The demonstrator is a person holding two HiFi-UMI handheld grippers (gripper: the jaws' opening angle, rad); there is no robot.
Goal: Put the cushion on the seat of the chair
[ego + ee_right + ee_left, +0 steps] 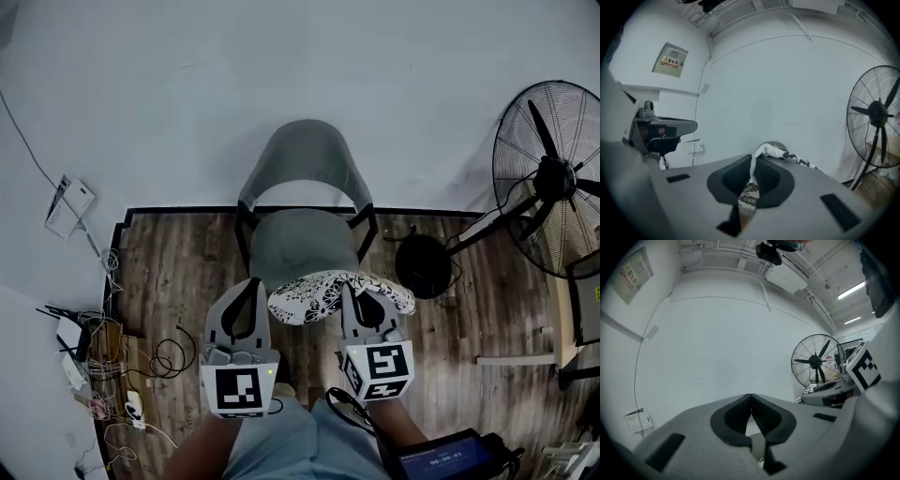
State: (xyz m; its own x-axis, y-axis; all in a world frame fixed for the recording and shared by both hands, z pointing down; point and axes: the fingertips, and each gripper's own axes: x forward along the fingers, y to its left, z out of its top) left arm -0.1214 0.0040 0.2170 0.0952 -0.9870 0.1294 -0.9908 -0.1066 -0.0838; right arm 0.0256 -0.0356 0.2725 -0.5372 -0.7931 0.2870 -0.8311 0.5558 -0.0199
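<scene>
Your right gripper [349, 289] is pinching the cushion [328, 292]. In the right gripper view a strip of its black-and-white flower cloth [751, 187] stands between the two jaws, which are closed on it, and the rest of the cushion runs to the upper right of them.

Your left gripper [253, 284] has its jaws pressed together at the tips in the left gripper view [750, 397]. In the head view its tip is just beside the cushion's left edge; if it grips this edge, you cannot tell.

The cushion hangs between both grippers in the lower centre of the head view, over the front edge of the seat [300, 246] of the grey chair [305, 155]. A standing fan [553, 178] is at the right edge.
</scene>
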